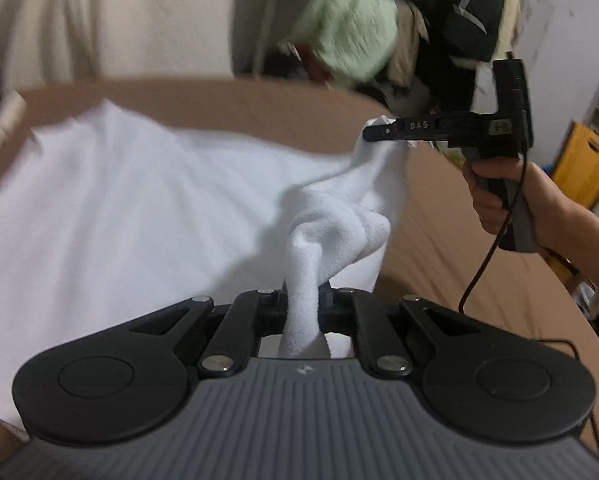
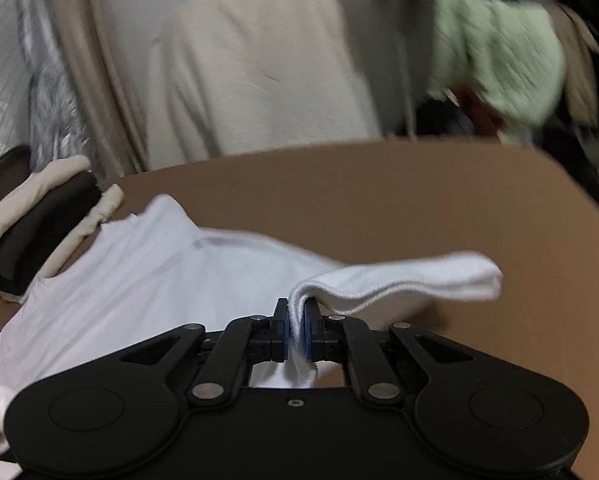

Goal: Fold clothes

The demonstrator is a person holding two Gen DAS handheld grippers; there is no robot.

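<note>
**Both grippers pinch a white garment over a brown surface**

Nearest the left wrist camera, the left gripper (image 1: 304,294) has its jaws drawn together on a twisted bunch of the white garment (image 1: 139,208), which rises from between the fingers as a thick rope of soft fabric. Beyond it, the rest of the garment spreads flat to the left and far side across the brown surface (image 1: 427,240).

To the right in that same view, the right gripper (image 1: 373,133) is seen side-on, held in the person's right hand (image 1: 511,200) by its grey grip. Its tip is closed on a raised corner of the same white cloth, lifted above the surface. A black cable (image 1: 487,256) hangs from the handle.

From the right wrist view, the right gripper (image 2: 297,330) shows blue pads (image 2: 308,336) pressed onto a folded hem of the white garment (image 2: 147,280), with a loose flap stretching away to the right. The body of the garment lies to the left on the brown surface (image 2: 379,208).

At the far side, a pale green fleece item (image 1: 347,32) and dark clothing (image 1: 471,12) hang blurred, and a cream fabric (image 2: 251,60) drapes behind the surface.
</note>
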